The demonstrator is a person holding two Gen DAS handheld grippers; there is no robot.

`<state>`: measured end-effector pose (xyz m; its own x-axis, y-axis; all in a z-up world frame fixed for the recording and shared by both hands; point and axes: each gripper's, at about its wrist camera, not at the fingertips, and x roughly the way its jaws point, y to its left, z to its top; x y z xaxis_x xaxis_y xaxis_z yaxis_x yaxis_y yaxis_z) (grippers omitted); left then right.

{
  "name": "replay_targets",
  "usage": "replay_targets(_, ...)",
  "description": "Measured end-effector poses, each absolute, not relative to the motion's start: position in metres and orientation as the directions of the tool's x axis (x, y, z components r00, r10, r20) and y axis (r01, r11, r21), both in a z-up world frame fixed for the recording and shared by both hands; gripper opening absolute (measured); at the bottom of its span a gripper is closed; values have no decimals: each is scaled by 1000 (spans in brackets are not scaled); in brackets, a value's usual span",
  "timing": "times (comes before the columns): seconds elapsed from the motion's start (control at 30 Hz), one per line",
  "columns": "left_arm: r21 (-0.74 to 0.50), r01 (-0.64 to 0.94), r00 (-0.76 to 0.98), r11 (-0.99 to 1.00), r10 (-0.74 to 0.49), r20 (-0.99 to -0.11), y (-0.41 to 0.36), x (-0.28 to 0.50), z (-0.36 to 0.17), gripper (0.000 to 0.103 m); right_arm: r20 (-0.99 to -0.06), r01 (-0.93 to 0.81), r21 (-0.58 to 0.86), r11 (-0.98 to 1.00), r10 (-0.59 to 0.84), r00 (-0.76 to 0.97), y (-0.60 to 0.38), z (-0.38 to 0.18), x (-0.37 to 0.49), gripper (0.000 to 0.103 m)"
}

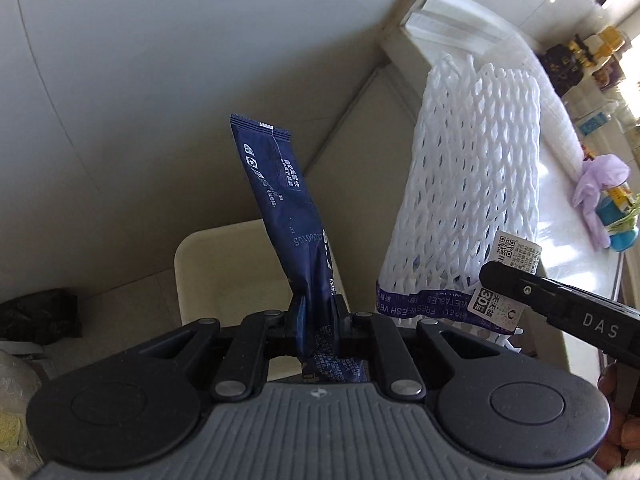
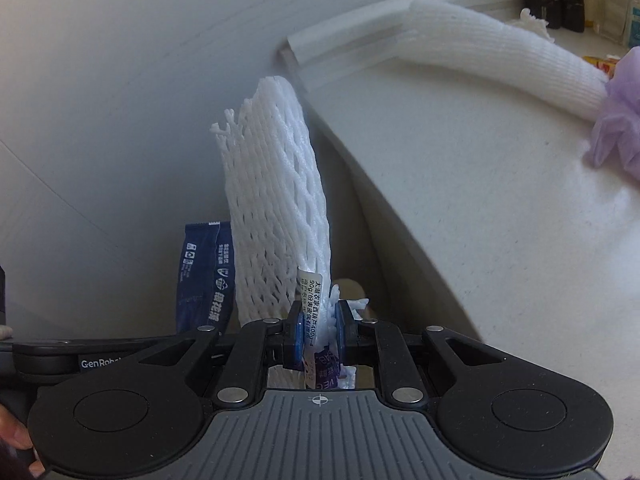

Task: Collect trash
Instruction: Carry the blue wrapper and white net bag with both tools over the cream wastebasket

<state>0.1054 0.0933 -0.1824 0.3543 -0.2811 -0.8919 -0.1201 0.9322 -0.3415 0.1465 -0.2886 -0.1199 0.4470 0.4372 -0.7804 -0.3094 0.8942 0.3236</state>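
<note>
The left gripper (image 1: 318, 320) pinches a dark blue wrapper (image 1: 286, 216) above a cream bin (image 1: 224, 276). Just right, the right gripper (image 2: 318, 330) clamps a white foam net (image 2: 276, 200). A white counter (image 2: 480, 200) stretches far right, bearing a purple glove (image 2: 618, 128).

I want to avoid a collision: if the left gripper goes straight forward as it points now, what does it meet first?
Probably the pale wall ahead. The left gripper, shut on the blue wrapper, points at it over the bin; depth is unclear.
</note>
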Motion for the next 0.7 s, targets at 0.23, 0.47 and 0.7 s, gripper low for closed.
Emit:
replay_targets(0.23,-276,-125,318,953,-225,-921,89,118,-242,11,-851,-331,266,905,382,360,-253,-189,158,15)
replay_targets(0.47,-214,-131,259,968,-175,-950,78,142,-292,11,-908,-301,236,924,320,269,-234,-251,182,15)
replay_targets(0.7,-193,-147,197,970,-162,-967,64,165,-322,12,-931,-290,203,935,276,237,-214,-284,203,16)
